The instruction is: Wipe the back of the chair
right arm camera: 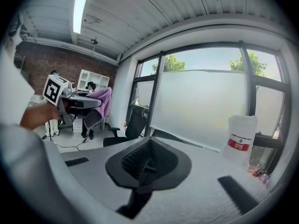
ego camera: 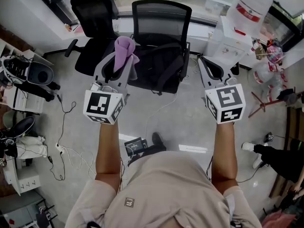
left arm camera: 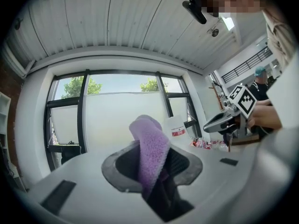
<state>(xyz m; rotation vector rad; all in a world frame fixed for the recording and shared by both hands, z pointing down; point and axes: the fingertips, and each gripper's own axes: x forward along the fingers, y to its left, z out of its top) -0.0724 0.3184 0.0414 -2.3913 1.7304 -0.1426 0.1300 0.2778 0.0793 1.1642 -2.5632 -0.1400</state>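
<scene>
A black mesh-backed office chair (ego camera: 160,42) stands in front of me and faces me, its backrest (ego camera: 161,15) toward the window. My left gripper (ego camera: 119,56) is held over the chair's left side, shut on a purple cloth (ego camera: 125,51) that droops from its tips. The left gripper view shows the same cloth (left arm camera: 152,148) pinched between the jaws. To the right of the chair, my right gripper (ego camera: 212,69) is shut with nothing in it, as its own view (right arm camera: 148,164) confirms. Neither gripper touches the chair.
A second black chair (ego camera: 92,25) stands left of the mesh one. At the right is a white water dispenser (ego camera: 228,39) with a bottle (ego camera: 249,6) on top. Cables (ego camera: 64,151) and shoes lie on the floor. Another person's legs (ego camera: 275,158) show at the right edge.
</scene>
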